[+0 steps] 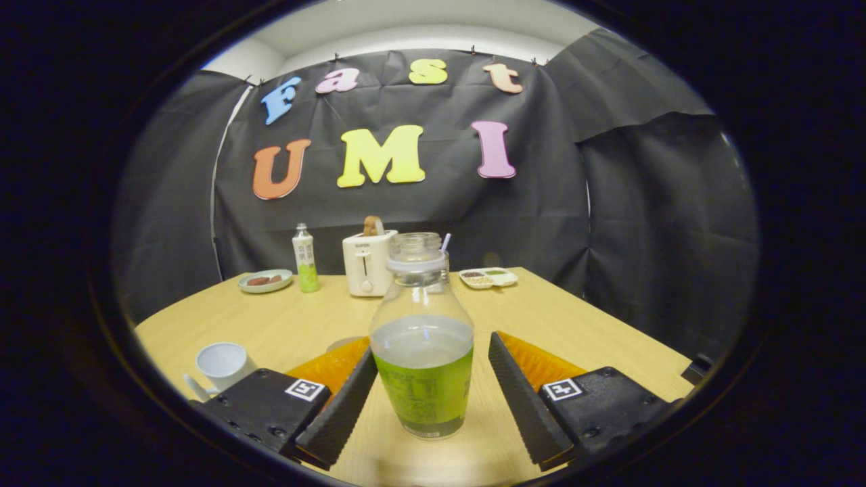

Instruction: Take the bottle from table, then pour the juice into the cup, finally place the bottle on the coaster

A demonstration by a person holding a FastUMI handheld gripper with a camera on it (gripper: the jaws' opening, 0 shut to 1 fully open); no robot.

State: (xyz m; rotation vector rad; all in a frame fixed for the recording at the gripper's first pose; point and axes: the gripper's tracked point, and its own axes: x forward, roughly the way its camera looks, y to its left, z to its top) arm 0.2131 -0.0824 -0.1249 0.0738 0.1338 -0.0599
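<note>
A clear, uncapped bottle (421, 352) with a green label and pale liquid stands upright on the wooden table (575, 325). It sits between the two black ribbed fingers of my gripper (431, 348). The gripper is open: a small gap shows between the right finger (521, 392) and the bottle, and the left finger (342, 406) is very near its side. A white cup (222, 365) stands on the table just left of the left finger. A small tan disc (342, 343), possibly the coaster, peeks out behind the left finger, mostly hidden.
Along the table's far edge stand a plate with brown food (265, 280), a small green-and-white bottle (306, 258), a white toaster (365, 262) and a divided snack dish (488, 277). Bare tabletop lies to the right of the fingers.
</note>
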